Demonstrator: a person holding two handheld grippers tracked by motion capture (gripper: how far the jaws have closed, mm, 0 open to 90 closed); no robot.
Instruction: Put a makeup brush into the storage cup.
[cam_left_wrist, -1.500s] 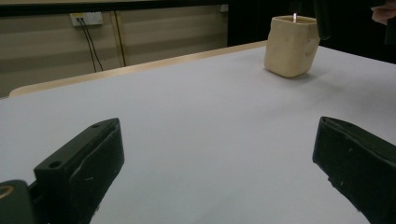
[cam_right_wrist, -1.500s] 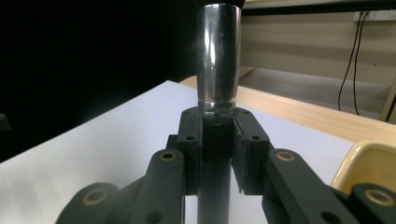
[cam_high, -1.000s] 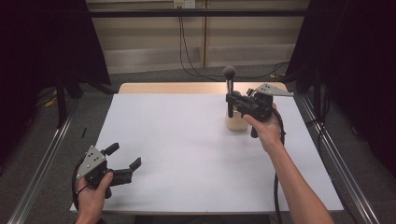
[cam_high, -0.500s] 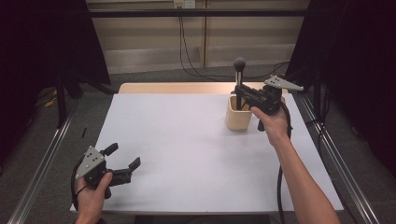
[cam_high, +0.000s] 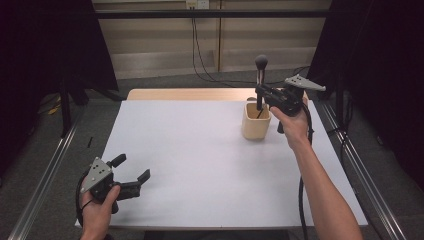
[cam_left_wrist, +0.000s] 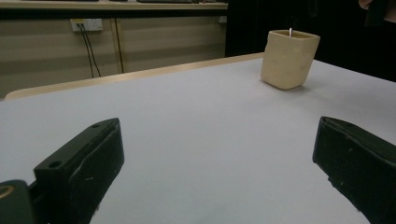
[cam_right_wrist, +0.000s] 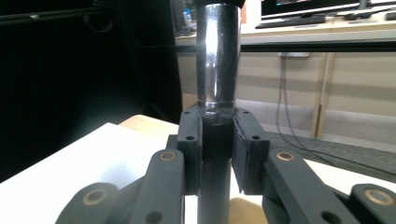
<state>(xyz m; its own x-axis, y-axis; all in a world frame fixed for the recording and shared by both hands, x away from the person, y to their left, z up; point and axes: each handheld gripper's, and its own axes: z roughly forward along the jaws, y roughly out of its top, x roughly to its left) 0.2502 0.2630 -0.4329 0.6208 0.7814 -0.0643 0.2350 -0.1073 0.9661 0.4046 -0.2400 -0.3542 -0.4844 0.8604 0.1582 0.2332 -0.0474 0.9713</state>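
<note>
Two claws worked a wide white tabletop (cam_high: 210, 165): the right claw (cam_high: 261, 94) clenched an upright brush (cam_high: 260, 75) above the far-edge cup (cam_high: 256, 121); the left claw (cam_high: 131, 175) rested released, near corner.

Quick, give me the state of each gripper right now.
Left gripper: open, holding nothing, low over the table.
Right gripper: shut on the makeup brush, upright over the beige cup.
</note>
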